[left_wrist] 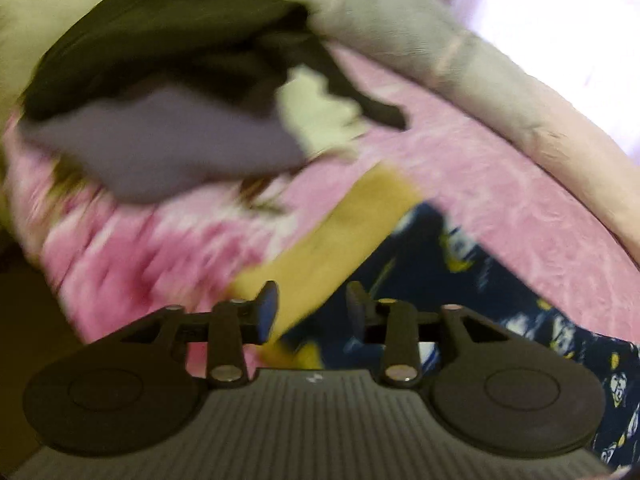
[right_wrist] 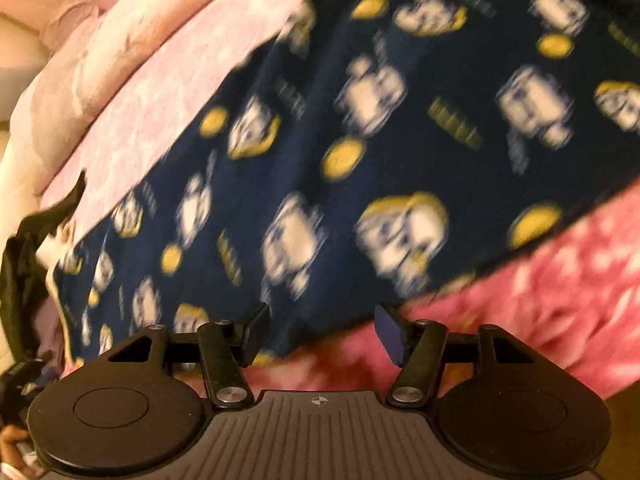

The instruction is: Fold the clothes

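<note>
A navy garment (right_wrist: 360, 140) printed with white and yellow figures lies spread on the pink bedspread (right_wrist: 560, 300). In the left wrist view the navy garment (left_wrist: 460, 280) shows a mustard-yellow band (left_wrist: 340, 240) along one edge. My left gripper (left_wrist: 312, 307) hovers over the near end of that band, open, with nothing pressed between its pads. My right gripper (right_wrist: 323, 332) hangs above the garment's near edge, where navy cloth meets pink, and it is open and holds nothing. Both views are blurred.
A heap of other clothes lies at the far left of the bed: black cloth (left_wrist: 160, 40), a purple piece (left_wrist: 160, 152) and a pale green piece (left_wrist: 320, 112). A grey-beige rolled blanket (left_wrist: 460, 60) borders the far side. Bare pink bedspread (left_wrist: 500, 184) lies between.
</note>
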`<state>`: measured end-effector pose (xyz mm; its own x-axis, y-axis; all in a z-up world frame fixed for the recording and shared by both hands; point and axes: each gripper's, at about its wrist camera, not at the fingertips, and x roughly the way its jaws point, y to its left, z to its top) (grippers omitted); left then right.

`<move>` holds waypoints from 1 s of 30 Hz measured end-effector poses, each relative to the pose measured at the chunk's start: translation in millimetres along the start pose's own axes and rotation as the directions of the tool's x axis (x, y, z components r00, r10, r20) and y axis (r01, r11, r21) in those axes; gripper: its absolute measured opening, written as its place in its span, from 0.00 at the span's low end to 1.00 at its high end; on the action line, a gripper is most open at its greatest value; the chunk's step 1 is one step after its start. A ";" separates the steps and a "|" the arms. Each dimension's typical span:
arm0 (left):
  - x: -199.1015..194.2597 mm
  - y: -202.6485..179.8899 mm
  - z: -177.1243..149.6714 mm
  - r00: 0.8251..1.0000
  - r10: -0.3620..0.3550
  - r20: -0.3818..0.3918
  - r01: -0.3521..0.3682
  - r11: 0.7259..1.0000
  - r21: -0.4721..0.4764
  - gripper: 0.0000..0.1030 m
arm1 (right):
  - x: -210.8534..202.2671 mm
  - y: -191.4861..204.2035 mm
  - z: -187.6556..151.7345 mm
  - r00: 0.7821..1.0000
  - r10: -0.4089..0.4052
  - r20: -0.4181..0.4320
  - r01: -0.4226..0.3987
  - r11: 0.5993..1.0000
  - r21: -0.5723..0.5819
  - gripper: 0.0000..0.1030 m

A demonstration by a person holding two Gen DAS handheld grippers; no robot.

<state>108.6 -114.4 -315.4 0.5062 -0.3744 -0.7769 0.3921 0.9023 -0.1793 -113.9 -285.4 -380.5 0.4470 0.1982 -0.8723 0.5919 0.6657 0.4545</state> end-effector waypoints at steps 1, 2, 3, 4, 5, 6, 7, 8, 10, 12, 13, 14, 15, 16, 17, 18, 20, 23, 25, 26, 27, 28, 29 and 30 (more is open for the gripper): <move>9.2 -6.8 10.9 1.000 -0.020 0.007 0.020 1.000 0.024 0.45 | 0.1 -3.1 5.3 1.000 -0.013 0.027 0.013 1.000 0.016 0.60; 19.0 -13.5 21.9 0.999 -0.048 0.012 0.047 0.998 0.037 0.45 | 0.3 -6.2 10.7 0.998 -0.026 0.053 0.025 0.999 0.032 0.60; 27.4 -20.9 31.6 0.996 -0.084 0.011 0.084 0.996 0.043 0.45 | -0.9 -10.1 15.6 0.996 -0.043 0.078 0.039 0.998 0.048 0.60; 37.0 -28.6 40.9 0.992 -0.125 0.005 0.125 0.991 0.051 0.45 | -5.3 -15.7 19.5 0.993 -0.065 0.102 0.059 0.996 0.060 0.60; 48.9 -36.8 47.5 0.987 -0.162 -0.006 0.162 0.984 0.072 0.43 | -9.0 -21.2 23.9 0.988 -0.086 0.125 0.077 0.994 0.071 0.60; 59.4 -44.8 50.1 0.986 -0.165 -0.010 0.165 0.981 0.103 0.38 | -10.7 -26.6 29.4 0.984 -0.101 0.148 0.090 0.993 0.078 0.60; 71.3 -52.3 51.3 0.988 -0.155 -0.013 0.156 0.978 0.137 0.36 | -12.4 -32.0 34.9 0.979 -0.116 0.170 0.103 0.991 0.085 0.60; 85.8 -57.6 49.2 0.993 -0.115 -0.016 0.116 0.978 0.172 0.32 | -14.1 -37.4 40.4 0.972 -0.131 0.193 0.115 0.989 0.092 0.60; 120.1 -53.8 39.2 0.999 -0.015 -0.052 0.025 0.979 0.201 0.34 | -11.8 -44.3 51.3 0.963 -0.155 0.221 0.135 0.986 0.101 0.60; 133.9 -51.2 32.9 0.998 0.032 -0.052 -0.021 0.980 0.200 0.49 | -9.2 -49.2 59.7 0.958 -0.170 0.230 0.150 0.983 0.101 0.60; 134.5 -51.5 31.5 0.998 0.041 -0.040 -0.033 0.980 0.194 0.49 | -8.6 -51.7 63.2 0.957 -0.176 0.232 0.157 0.983 0.099 0.60; 134.0 -52.9 30.6 0.998 0.053 -0.027 -0.047 0.980 0.192 0.48 | -8.1 -54.2 66.7 0.955 -0.182 0.234 0.163 0.982 0.098 0.60; 130.7 -57.0 31.4 0.997 0.072 -0.014 -0.068 0.978 0.196 0.47 | -9.3 -56.2 69.8 0.952 -0.189 0.240 0.171 0.981 0.093 0.60; 124.8 -61.6 32.7 0.996 0.086 0.007 -0.086 0.977 0.194 0.46 | -14.9 -57.2 71.9 0.946 -0.196 0.259 0.180 0.980 0.082 0.60; 115.2 -66.0 34.1 0.995 0.096 0.042 -0.102 0.977 0.187 0.44 | -20.4 -57.9 74.1 0.938 -0.205 0.279 0.193 0.979 0.069 0.60; 105.0 -70.8 35.1 0.990 0.113 0.084 -0.127 0.975 0.180 0.42 | -26.0 -57.6 76.7 0.928 -0.219 0.301 0.213 0.976 0.050 0.60; 87.0 -84.1 35.6 0.974 0.164 0.159 -0.189 0.969 0.160 0.36 | -34.9 -58.2 82.8 0.907 -0.241 0.344 0.252 0.968 0.014 0.60; 65.2 -108.1 22.5 0.984 0.085 0.154 -0.111 0.979 0.173 0.32 | -39.6 -62.4 91.5 0.886 -0.264 0.382 0.300 0.953 -0.037 0.60; 63.2 -130.9 7.0 0.994 0.019 0.110 -0.046 0.969 0.243 0.32 | -33.2 -70.2 96.5 0.883 -0.279 0.378 0.332 0.940 -0.080 0.60; 66.6 -144.3 -3.0 0.998 -0.011 0.058 -0.006 0.958 0.287 0.30 | -28.0 -75.7 98.6 0.882 -0.293 0.368 0.352 0.931 -0.101 0.60; 70.1 -157.8 -12.9 0.999 -0.039 0.005 0.036 0.944 0.328 0.19 | -21.5 -82.5 100.2 0.879 -0.322 0.352 0.383 0.916 -0.116 0.60; 72.1 -171.6 -23.0 0.996 -0.070 -0.047 0.082 0.928 0.364 0.19 | -16.7 -88.9 102.1 0.875 -0.345 0.339 0.406 0.905 -0.128 0.60; 70.1 -186.5 -32.5 0.989 -0.116 -0.089 0.141 0.910 0.389 0.19 | -17.7 -94.3 104.4 0.876 -0.343 0.338 0.404 0.905 -0.129 0.60; 66.7 -201.7 -39.9 0.977 -0.173 -0.122 0.208 0.889 0.407 0.19 | -24.0 -98.6 106.8 0.880 -0.324 0.348 0.385 0.914 -0.123 0.60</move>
<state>32.7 -312.8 -355.2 0.3334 -0.4956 -0.8020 0.7665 0.6377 -0.0754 -111.4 -432.7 -385.1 0.4348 -0.2917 -0.8520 0.6311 0.7736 0.0572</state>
